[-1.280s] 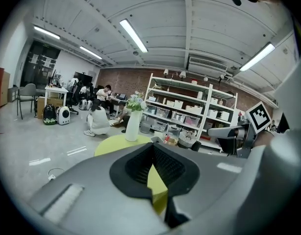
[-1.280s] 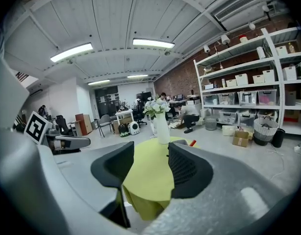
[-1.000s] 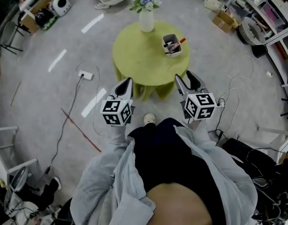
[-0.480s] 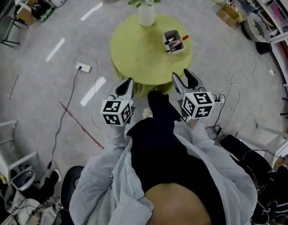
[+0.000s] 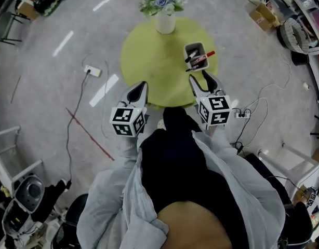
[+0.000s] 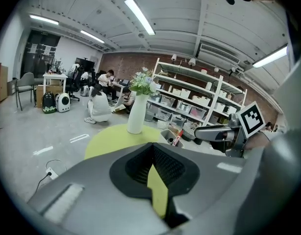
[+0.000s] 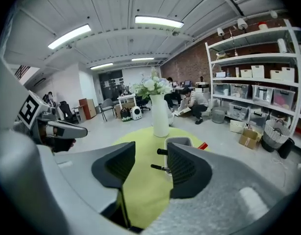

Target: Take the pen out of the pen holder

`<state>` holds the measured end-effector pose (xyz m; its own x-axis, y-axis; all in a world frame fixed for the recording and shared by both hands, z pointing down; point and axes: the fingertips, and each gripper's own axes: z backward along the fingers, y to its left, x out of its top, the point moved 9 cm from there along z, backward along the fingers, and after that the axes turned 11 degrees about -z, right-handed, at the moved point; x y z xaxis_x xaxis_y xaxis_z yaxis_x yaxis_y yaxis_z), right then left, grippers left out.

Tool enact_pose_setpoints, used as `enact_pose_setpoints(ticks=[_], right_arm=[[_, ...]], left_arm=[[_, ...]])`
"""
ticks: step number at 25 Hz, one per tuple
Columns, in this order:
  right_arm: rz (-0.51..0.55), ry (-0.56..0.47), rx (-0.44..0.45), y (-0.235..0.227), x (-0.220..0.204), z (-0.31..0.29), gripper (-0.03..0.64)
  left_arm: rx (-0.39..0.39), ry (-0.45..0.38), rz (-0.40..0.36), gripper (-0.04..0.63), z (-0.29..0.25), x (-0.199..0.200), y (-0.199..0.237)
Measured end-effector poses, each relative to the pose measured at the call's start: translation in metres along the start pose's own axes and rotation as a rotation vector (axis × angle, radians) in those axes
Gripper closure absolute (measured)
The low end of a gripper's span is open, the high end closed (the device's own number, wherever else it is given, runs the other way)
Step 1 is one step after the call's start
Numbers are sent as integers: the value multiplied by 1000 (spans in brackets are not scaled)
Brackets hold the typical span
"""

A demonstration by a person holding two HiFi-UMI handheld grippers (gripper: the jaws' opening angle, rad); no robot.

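A grey pen holder (image 5: 195, 55) stands on the right part of a round yellow-green table (image 5: 154, 66), with black pens and a red pen (image 5: 207, 54) leaning out of it. My right gripper (image 5: 201, 80) hovers over the table's near edge, just short of the holder; its jaws are apart and closing, with nothing between them. In the right gripper view the pen holder (image 7: 179, 142) sits ahead, partly behind the right jaw, and two black pens (image 7: 163, 152) poke into the gap's line of sight. My left gripper (image 5: 140, 88) is shut and empty at the table's near left edge.
A white vase (image 5: 166, 22) with flowers stands at the table's far side. A power strip (image 5: 93, 71) and cables lie on the floor to the left. Shelves and a cardboard box (image 5: 265, 14) line the right wall. People (image 6: 99, 106) sit on the floor far behind.
Both grippers have moved forward to the table, the person stepping closer. The right gripper now sits just before the pen holder. Its jaws look slightly narrower.
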<state>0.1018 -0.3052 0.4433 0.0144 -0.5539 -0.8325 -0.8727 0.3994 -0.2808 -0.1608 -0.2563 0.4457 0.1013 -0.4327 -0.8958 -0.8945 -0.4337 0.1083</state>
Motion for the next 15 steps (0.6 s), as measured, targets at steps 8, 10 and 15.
enact_pose_setpoints(ticks=[8, 10, 15], right_arm=[[191, 134, 14, -18, 1, -47, 417], [244, 163, 29, -22, 2, -57, 414], [395, 252, 59, -29, 0, -82, 405]], left_arm=[[14, 46, 54, 577, -29, -2, 11], [17, 59, 64, 577, -34, -4, 11], [34, 85, 95, 577, -41, -9, 15]])
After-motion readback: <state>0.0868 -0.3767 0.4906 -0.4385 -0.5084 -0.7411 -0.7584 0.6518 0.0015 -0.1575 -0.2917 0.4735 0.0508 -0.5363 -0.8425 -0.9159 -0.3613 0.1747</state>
